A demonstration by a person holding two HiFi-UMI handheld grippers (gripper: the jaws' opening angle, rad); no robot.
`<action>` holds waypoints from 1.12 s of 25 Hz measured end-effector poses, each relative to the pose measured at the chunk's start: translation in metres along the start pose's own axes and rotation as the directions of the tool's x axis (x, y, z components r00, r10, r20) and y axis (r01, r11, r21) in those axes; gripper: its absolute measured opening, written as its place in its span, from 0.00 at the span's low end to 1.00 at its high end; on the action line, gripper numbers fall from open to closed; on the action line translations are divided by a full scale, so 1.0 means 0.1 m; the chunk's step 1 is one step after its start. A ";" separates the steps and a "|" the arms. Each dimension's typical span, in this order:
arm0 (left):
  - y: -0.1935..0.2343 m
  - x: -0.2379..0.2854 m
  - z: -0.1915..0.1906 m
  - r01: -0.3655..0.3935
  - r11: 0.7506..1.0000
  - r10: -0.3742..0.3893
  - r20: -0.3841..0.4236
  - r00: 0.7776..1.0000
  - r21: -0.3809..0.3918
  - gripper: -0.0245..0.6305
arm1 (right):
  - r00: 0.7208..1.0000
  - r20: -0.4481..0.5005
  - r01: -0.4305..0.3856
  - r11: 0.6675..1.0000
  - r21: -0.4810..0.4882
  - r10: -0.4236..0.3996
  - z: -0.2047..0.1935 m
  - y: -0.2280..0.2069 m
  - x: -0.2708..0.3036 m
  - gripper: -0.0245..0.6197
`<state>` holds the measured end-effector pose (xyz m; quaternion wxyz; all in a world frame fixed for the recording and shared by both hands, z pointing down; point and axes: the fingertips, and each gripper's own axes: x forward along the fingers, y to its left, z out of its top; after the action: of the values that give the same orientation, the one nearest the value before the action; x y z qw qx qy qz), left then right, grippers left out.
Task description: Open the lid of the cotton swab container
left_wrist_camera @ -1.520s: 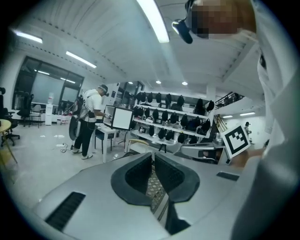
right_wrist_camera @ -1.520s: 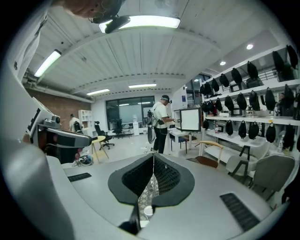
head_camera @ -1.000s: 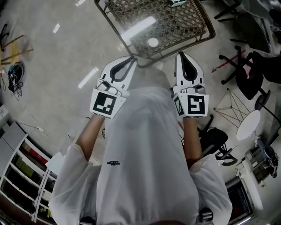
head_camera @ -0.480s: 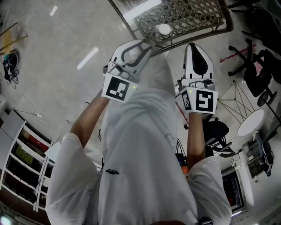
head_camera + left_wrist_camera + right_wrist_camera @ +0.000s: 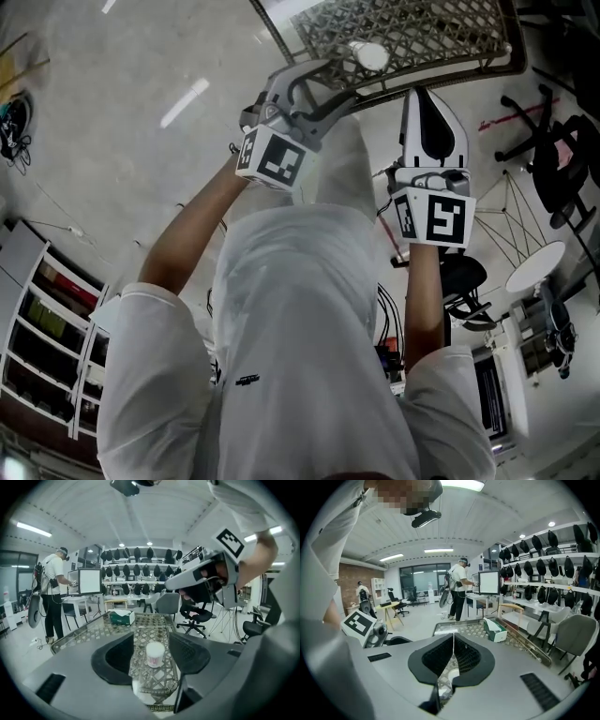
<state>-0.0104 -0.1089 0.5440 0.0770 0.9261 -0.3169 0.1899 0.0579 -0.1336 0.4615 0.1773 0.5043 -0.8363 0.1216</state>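
The cotton swab container (image 5: 368,56), a small white round tub with its lid on, stands near the front edge of a lattice-topped table (image 5: 487,67). My left gripper (image 5: 328,80) hovers just short of it; its jaws are opening and hold nothing. In the left gripper view the container (image 5: 155,654) shows in the gap between the dark pads (image 5: 188,654), still some way ahead on the table. My right gripper (image 5: 424,94) is to the right of the tub, near the table edge, with its jaws shut and empty. In the right gripper view the closed jaws (image 5: 453,660) hide most of the tabletop.
A green and white tissue box (image 5: 122,617) sits at the table's far end, also visible as the tissue box (image 5: 494,630). A person (image 5: 52,592) stands beyond the table by a monitor. Office chairs (image 5: 553,150) and a round white stool (image 5: 534,267) stand to the right.
Both grippers have risen toward the table edge, the left one more. The left jaws, shut before, now stand apart. The right jaws stay shut.
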 end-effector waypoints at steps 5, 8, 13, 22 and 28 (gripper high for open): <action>-0.02 0.34 -0.27 0.030 0.999 -0.029 -0.027 0.999 0.016 0.39 | 1.000 -0.010 0.023 0.999 0.029 -0.023 -0.23 -0.13 0.20 0.04; -0.08 0.53 -0.45 0.051 0.998 -0.049 -0.060 0.997 0.024 0.43 | 0.999 -0.020 0.026 0.999 0.036 -0.025 -0.35 -0.17 0.26 0.04; -0.11 0.77 -0.72 0.081 0.996 -0.075 -0.106 0.992 0.048 0.46 | 0.999 -0.025 0.035 0.998 0.046 -0.034 -0.47 -0.22 0.33 0.04; -0.12 1.07 -0.98 0.110 0.991 -0.098 -0.145 0.985 0.075 0.46 | 1.000 -0.027 0.013 0.998 0.054 -0.011 -0.57 -0.27 0.32 0.04; -0.13 1.23 -1.03 0.113 0.990 -0.100 -0.150 0.984 0.084 0.46 | 0.999 -0.035 0.004 0.999 0.053 -0.002 -0.64 -0.31 0.34 0.04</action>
<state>0.0556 -0.1402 0.6870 0.0672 0.9279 -0.2512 0.2671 0.0824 -0.1507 0.5351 0.1787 0.5079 -0.8288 0.1522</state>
